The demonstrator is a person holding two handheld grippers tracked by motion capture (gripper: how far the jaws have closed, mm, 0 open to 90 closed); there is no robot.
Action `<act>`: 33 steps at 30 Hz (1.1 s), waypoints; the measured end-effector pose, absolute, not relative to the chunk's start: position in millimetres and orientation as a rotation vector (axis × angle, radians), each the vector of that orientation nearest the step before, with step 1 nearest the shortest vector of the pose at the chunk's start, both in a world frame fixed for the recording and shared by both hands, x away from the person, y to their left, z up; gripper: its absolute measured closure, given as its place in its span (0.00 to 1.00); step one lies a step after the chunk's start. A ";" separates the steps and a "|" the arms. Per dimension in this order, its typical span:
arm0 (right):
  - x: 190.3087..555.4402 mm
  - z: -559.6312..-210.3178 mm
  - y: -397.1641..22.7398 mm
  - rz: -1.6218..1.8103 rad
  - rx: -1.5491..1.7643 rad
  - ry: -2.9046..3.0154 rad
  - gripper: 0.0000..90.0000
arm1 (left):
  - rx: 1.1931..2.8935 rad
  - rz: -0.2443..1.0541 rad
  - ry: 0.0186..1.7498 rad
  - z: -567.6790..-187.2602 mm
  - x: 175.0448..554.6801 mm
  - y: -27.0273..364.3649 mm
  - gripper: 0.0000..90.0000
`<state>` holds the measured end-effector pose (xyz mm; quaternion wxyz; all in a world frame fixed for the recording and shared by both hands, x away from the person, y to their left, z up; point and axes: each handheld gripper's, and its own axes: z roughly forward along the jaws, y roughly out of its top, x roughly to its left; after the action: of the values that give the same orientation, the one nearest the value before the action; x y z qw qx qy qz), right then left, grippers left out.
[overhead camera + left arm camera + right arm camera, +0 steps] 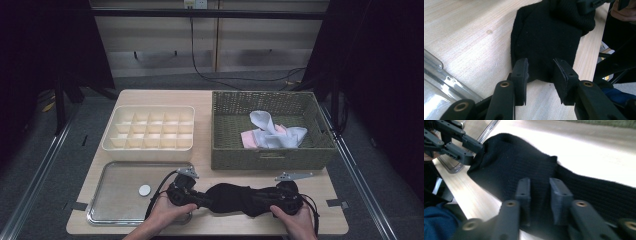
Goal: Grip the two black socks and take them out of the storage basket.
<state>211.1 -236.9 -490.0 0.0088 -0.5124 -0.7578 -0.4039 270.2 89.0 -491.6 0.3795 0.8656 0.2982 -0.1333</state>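
A black sock [230,197] lies stretched left to right on the wooden table near its front edge. My left gripper [202,197] is at the sock's left end, held by a hand. In the left gripper view its jaws [540,72] stand apart over the sock's [544,37] flat end, with a gap between the pads. My right gripper [260,197] is at the sock's right part. In the right gripper view its jaws [540,192] stand apart over the ribbed sock [511,162], and the left gripper [470,150] shows at the sock's far end.
A woven basket [220,155] at the back right holds white and pink cloths [275,132]. A cream divided organizer [150,127] stands at the back left. A metal tray [115,180] with a small white disc [144,190] lies at the front left, close to my left gripper.
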 end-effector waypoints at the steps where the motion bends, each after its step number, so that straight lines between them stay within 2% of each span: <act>1: 211.2 -489.2 -237.4 -1.272 -1.602 -2.371 0.86 | 2.209 -0.345 0.760 -491.7 270.2 89.0 0.70; 4: 210.5 -486.1 -240.6 -1.305 -1.600 -2.355 0.89 | 2.210 -0.343 0.759 -491.7 269.9 88.7 0.69; 16: 205.4 -473.3 -264.1 -1.453 -1.665 -2.257 0.88 | 2.215 -0.328 0.775 -492.5 270.1 86.9 0.66; 22: 197.9 -459.6 -286.5 -1.532 -1.742 -2.222 0.90 | 2.218 -0.337 0.770 -493.8 272.6 85.6 0.67; 29: 186.9 -465.0 -313.5 -1.479 -1.835 -2.241 0.89 | 2.226 -0.319 0.772 -492.8 271.6 84.8 0.67; 31: 187.8 -467.9 -318.0 -1.477 -1.850 -2.225 0.89 | 2.229 -0.311 0.760 -492.2 270.6 83.7 0.74; 33: 190.9 -470.8 -318.8 -1.452 -1.854 -2.235 0.89 | 2.233 -0.325 0.737 -492.0 271.4 82.7 0.77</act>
<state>190.9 -318.8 -470.8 -0.0523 -0.5702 -0.6874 -0.4467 271.4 82.7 -492.0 0.3746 0.8722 0.2878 -0.1270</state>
